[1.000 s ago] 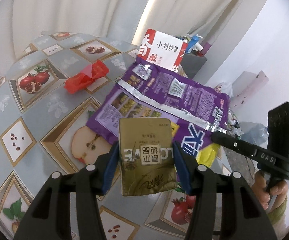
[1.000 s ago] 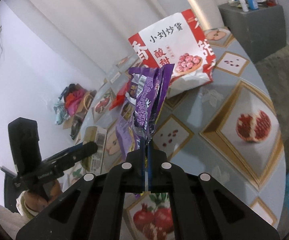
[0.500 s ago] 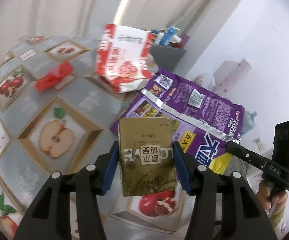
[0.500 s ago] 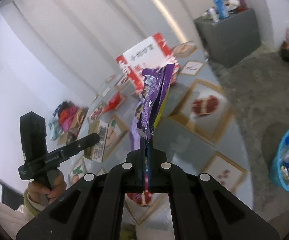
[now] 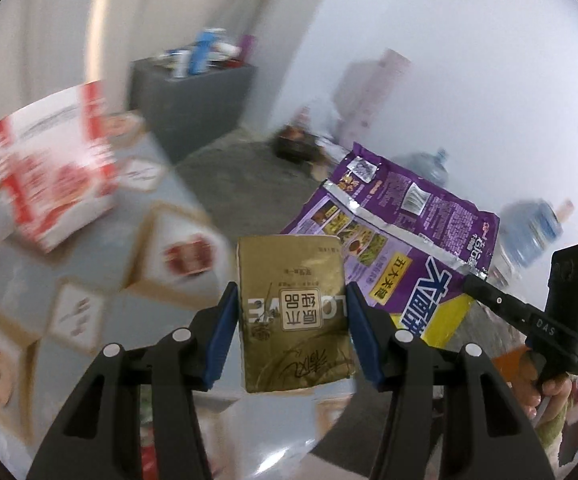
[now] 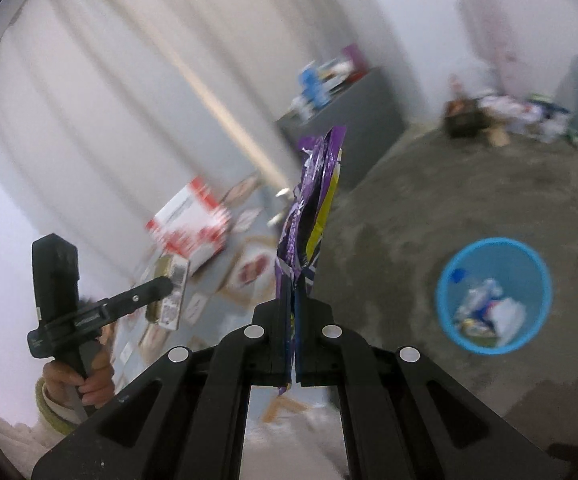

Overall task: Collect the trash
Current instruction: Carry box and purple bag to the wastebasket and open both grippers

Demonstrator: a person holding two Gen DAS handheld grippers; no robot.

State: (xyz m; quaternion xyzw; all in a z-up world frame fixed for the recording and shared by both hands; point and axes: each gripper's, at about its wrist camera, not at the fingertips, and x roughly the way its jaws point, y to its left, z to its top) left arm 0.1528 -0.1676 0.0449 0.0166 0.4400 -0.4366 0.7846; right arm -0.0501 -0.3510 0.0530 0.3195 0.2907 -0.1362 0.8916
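Note:
My left gripper (image 5: 292,300) is shut on a gold carton (image 5: 293,312), its blue pads pressed on both sides; the carton hangs above the table's edge. The same gold carton (image 6: 171,292) shows at the left of the right wrist view, in the left gripper (image 6: 165,286). My right gripper (image 6: 293,292) is shut on a crumpled purple snack bag (image 6: 309,216), held edge-on and upright. That purple snack bag (image 5: 401,236) spreads flat at the right of the left wrist view. A blue bin (image 6: 493,295) with trash inside stands on the floor to the right.
A red and white snack bag (image 5: 53,168) stands on the patterned table (image 5: 101,280) at left. A grey cabinet (image 5: 189,100) with bottles on top is behind. Water jugs (image 5: 529,232) and clutter (image 6: 509,116) lie by the far wall on the grey floor.
Both grippers have swung right, off the table and toward the floor, carrying carton and purple bag. The blue bin has come fully into the right wrist view. The red wrapper has left view.

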